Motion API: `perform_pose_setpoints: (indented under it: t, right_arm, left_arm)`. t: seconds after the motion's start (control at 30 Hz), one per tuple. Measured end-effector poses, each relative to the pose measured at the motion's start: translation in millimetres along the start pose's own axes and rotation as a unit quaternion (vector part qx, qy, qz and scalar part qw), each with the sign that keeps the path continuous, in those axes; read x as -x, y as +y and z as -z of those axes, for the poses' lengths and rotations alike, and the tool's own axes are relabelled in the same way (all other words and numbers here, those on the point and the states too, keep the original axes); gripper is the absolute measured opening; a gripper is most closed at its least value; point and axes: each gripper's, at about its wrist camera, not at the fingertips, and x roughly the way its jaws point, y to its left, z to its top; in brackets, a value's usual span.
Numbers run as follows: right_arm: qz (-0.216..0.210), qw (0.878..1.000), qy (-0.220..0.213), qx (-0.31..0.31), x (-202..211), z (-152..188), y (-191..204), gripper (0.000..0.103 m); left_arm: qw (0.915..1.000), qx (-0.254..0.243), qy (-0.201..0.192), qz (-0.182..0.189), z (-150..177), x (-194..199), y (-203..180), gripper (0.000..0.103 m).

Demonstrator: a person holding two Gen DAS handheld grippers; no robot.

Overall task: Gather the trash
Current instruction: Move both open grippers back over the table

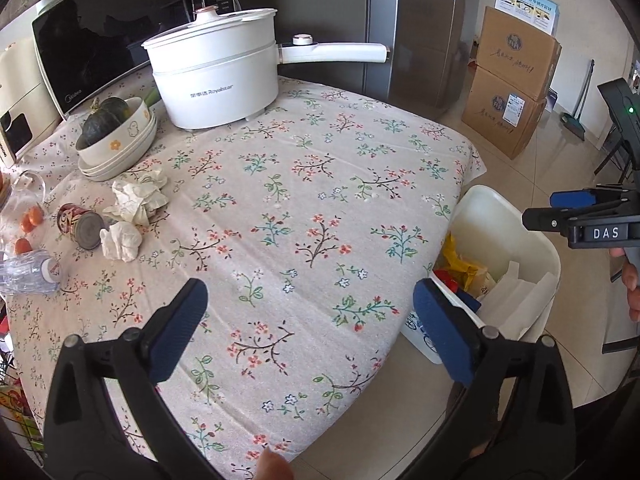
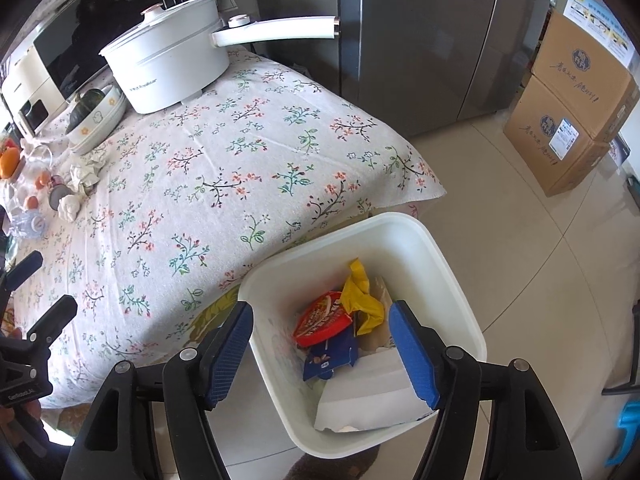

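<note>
A white trash bin [image 2: 452, 264] stands on the floor at the table's right edge and holds a red lid [image 2: 322, 318], yellow wrapper, blue packet and white paper. It also shows in the left wrist view [image 1: 504, 208]. My right gripper [image 2: 322, 354] is open and empty right above the bin. My left gripper [image 1: 310, 328] is open and empty over the near middle of the floral tablecloth [image 1: 312, 200]. Crumpled tissues [image 1: 136, 200], a tipped can [image 1: 80, 226] and a plastic bottle [image 1: 30, 274] lie at the table's left.
A white electric pot [image 1: 218, 80] with a long handle, stacked bowls with a pumpkin [image 1: 116, 140], small oranges [image 1: 32, 216] and a microwave [image 1: 104, 36] stand at the table's back left. A fridge [image 1: 420, 28] and cardboard boxes [image 1: 512, 84] stand beyond on the tiled floor.
</note>
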Motion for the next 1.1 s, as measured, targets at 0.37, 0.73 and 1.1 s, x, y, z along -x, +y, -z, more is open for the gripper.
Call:
perform_pose_setpoints:
  t: [0.37, 0.73, 1.1]
  right_arm:
    - [-0.011, 1.0, -0.015, 0.025, -9, -25, 60, 0.078]
    - [-0.039, 0.998, -0.02, 0.052, -21, -48, 138, 0.079]
    - [-0.058, 0.996, -0.013, 0.07, -43, -64, 212, 0.08]
  left_arm:
    - [0.9968, 0.057, 0.0, -0.057, 7, 12, 65, 0.102]
    - [0.9826, 0.139, 0.006, -0.122, 20, 26, 153, 0.102]
    - [0.969, 0.17, 0.019, -0.178, 43, 31, 221, 0.102]
